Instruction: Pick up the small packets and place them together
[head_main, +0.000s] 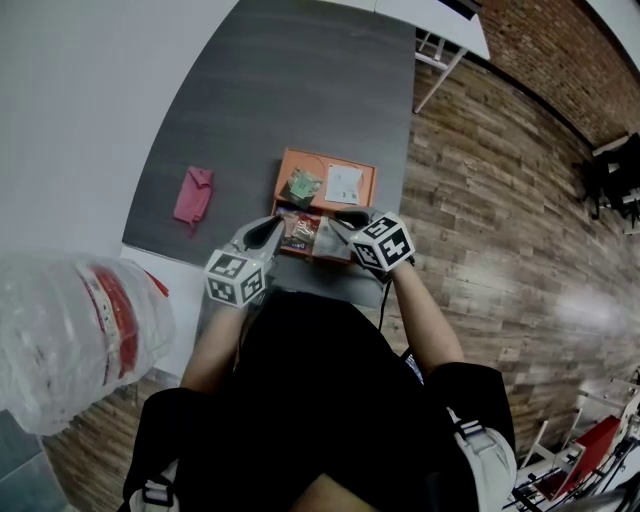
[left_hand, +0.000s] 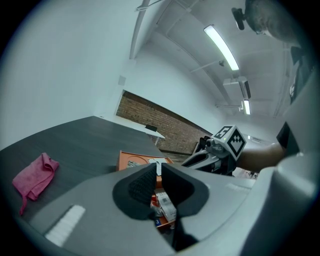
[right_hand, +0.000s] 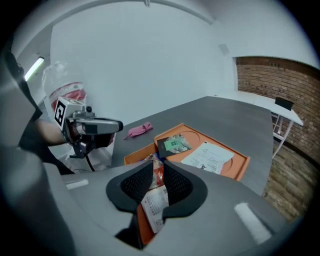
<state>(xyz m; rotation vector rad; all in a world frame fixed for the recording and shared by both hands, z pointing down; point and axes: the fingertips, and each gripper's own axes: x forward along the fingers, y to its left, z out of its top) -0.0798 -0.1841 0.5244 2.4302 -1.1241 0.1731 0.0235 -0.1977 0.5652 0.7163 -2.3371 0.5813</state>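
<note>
- Packet (right_hand: 155, 197), white with red print, is pinched between the pads of the right gripper (right_hand: 159, 167) and hangs below them over the near end of the orange tray (right_hand: 239, 161). The hold looks to be on the upper part only, so the loose lower end could swing and let the slick wrapper slide out.
- Something red shows between the same pads just above the white part. I cannot tell whether it is the same packet or a second one. If two are caught, the outer one may fall when the gripper turns.
- More packets (left_hand: 164, 206) lie in a small heap in the near part of the tray, right under the left gripper (left_hand: 156, 167), whose jaws are pressed almost together with nothing plainly between them. A drop from too high could bounce the held packet off the heap and out over the rim.
- A green packet (right_hand: 175, 145) and a white slip (right_hand: 207, 157) lie further back in the tray, apart from the heap. Pushing toward them could scatter the heap instead of gathering it.
- Both grippers are close together at the tray's near end, so a reach by either one could knock the other and jar the hold.
- The tray sits near the edge of the dark table (head_main: 280, 80). A nudge could shift it, and a slipped packet could go to the floor.
</note>
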